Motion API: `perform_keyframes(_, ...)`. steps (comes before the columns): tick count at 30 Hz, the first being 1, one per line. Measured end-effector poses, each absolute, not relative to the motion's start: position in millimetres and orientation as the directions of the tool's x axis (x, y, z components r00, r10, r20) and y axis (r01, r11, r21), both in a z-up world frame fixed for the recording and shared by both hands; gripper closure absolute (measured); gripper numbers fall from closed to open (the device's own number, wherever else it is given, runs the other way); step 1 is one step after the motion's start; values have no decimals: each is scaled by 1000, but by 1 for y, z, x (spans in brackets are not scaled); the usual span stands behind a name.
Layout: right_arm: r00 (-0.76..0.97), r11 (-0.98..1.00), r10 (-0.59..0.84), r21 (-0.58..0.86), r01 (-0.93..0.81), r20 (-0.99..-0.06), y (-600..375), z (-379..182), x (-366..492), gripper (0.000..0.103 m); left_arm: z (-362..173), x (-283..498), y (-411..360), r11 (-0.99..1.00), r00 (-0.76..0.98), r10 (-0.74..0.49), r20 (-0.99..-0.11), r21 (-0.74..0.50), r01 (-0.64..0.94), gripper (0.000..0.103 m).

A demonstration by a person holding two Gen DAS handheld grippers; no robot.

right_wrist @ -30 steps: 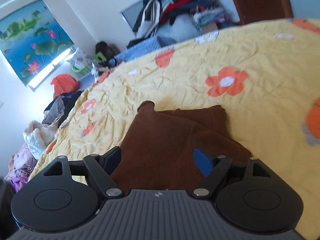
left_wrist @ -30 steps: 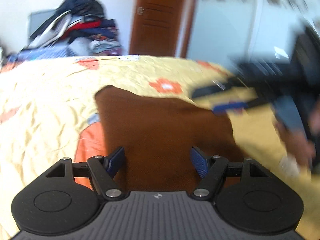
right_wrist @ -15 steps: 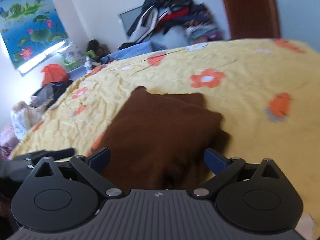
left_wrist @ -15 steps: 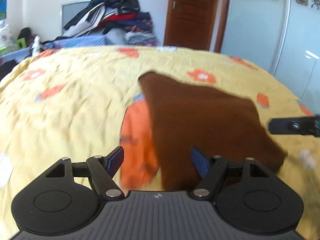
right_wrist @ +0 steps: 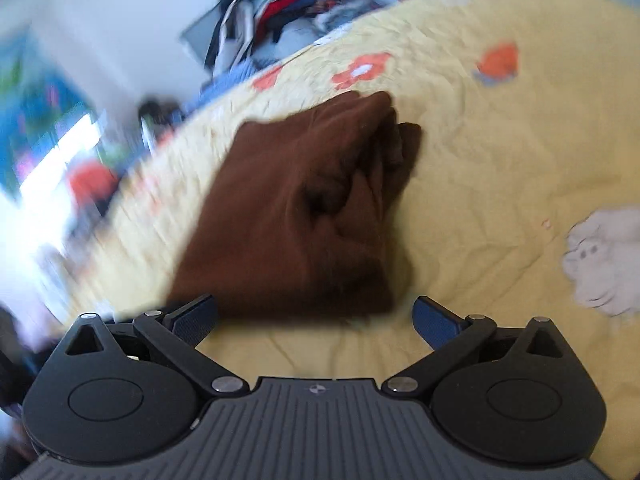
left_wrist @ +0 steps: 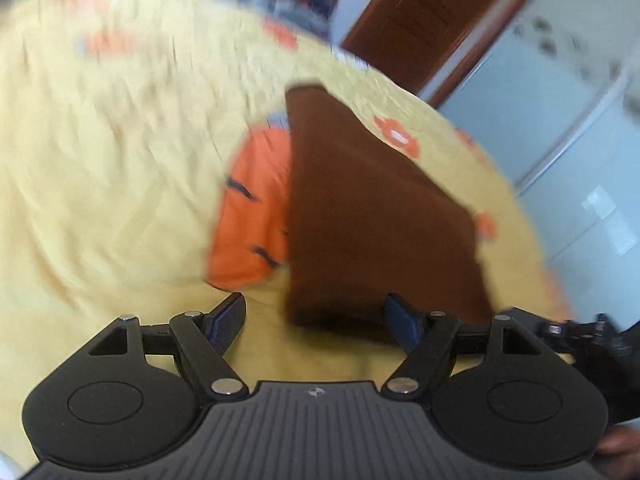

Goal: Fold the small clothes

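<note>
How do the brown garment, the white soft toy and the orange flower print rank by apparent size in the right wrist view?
1. brown garment
2. white soft toy, partly cut off, nearer the camera
3. orange flower print, farther away

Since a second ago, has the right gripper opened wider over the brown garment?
Yes. The right gripper has just been opening: its fingers now straddle the near edge of the brown garment on the yellow bedspread, without pinching it.

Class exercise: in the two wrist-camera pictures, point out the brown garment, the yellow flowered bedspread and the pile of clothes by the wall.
Brown garment (right_wrist: 288, 208): right wrist view, middle of the folded cloth.
Yellow flowered bedspread (right_wrist: 500, 168): right wrist view, bare patch right of the garment.
Pile of clothes (right_wrist: 288, 4): right wrist view, centre of the heap.
</note>
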State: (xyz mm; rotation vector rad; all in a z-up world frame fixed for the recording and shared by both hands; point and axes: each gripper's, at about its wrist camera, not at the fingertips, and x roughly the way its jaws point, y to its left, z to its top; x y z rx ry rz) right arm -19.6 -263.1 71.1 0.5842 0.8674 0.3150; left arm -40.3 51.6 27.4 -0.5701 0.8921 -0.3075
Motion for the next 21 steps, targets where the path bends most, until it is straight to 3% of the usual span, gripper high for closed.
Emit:
perform_keyframes(2,587,707,560,707,29,-584,-279,66,-1,0,19,-27,55,749,568,-548,-614,-662,7,30)
perform_keyframes(3,573,669,589,741,49,-570,-284,62,10,6,20,-22,54,758,568,-539,-622,-652,6,36)
perform_keyframes(4,558,644,611,762,63,-562,-286,57,19,13,19,-17,51,773,548,-532,-646,-634,3,69)
perform_keyframes(5,536,629,630,774,72,-562,-286,51,28,36,18,-12,49,783,522,-526,-671,-621,-10,80)
perform_keyframes(6,517,638,634,767,70,-575,-283,49,35,68,20,-12,50,782,523,-525,-672,-623,-14,81)
perform_keyframes(7,500,667,624,742,59,-601,-278,51,40,73,25,-15,51,791,531,-520,-669,-612,3,84)
perform_keyframes(11,494,778,578,621,-93,-650,-251,68,30,74,36,-28,49,874,567,-430,-703,-482,65,85)
perform_keyframes(13,498,845,507,518,-128,-704,-239,61,29,78,31,-31,46,896,577,-401,-712,-435,85,79)
perform_keyframes(14,517,840,514,524,-142,-684,-238,58,28,74,34,-36,44,903,594,-389,-704,-418,96,77)
perform_keyframes(15,526,831,520,542,-127,-673,-238,57,28,63,39,-44,43,913,611,-373,-698,-393,108,73)
perform_keyframes(16,539,833,509,541,-113,-671,-238,59,25,53,43,-52,41,926,632,-349,-693,-358,119,57)
perform_keyframes(17,569,853,475,510,-111,-671,-235,65,19,30,47,-62,39,940,658,-318,-682,-319,124,30)
perform_keyframes(18,605,879,433,462,-118,-668,-234,72,10,11,49,-75,36,950,691,-291,-662,-288,123,17)
perform_keyframes(19,642,906,387,401,-133,-661,-228,77,-1,5,50,-86,33,958,722,-267,-638,-259,126,8)
perform_keyframes(21,679,936,333,319,-151,-655,-216,79,-20,3,44,-98,21,970,734,-238,-636,-194,146,8)
